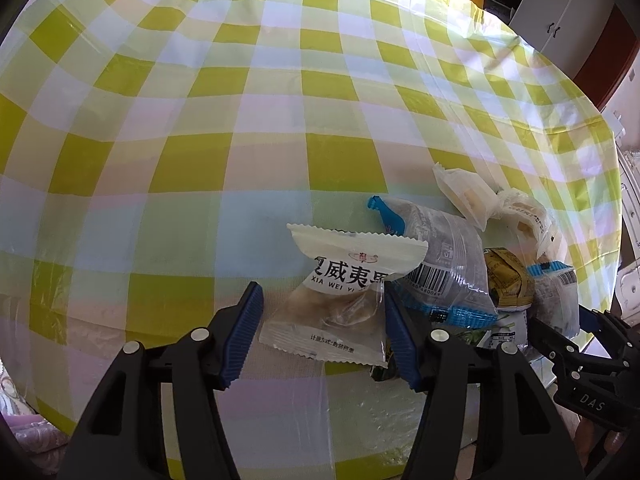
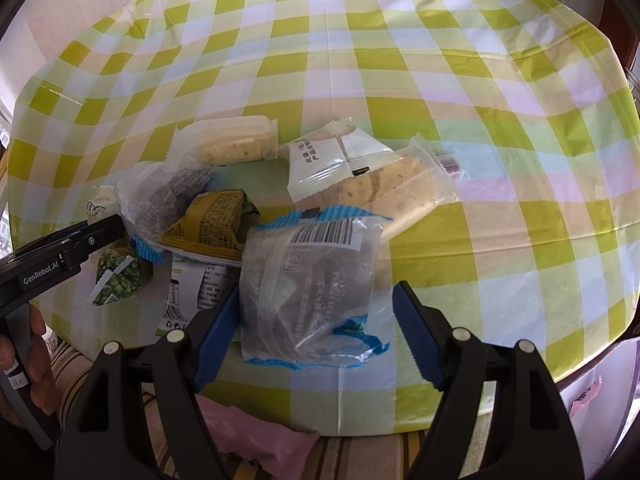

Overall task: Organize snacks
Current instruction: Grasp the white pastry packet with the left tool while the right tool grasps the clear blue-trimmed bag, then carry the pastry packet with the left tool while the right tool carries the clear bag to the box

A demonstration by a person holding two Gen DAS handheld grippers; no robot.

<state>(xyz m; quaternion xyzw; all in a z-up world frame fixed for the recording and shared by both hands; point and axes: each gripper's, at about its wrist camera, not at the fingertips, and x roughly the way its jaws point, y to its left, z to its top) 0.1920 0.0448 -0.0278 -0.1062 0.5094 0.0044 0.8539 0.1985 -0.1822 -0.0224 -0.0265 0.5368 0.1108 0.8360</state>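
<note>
Nearest the left wrist camera, the left hand-held gripper is straddling a white macadamia packet, its blue pads standing at either side of the wrapper; the right pad looks to be touching the edge while a gap shows at the left one, so the jaws are sitting released rather than clamped, though the crinkled film makes that hard to settle. In the right wrist view, the right hand-held gripper is likewise standing released around a clear, blue-edged packet of dark cake, with space showing beside its right pad. Both packets are lying on the checked worktop near its front edge. Just beyond them the rest of the snack pile is waiting, yellow, green and pale wrappers overlapping. The step in hand appears to be picking one packet per side; the next move is calling for each pair of jaws to be squeezing gently on soft, slippery film before lifting clear of the neighbours.
</note>
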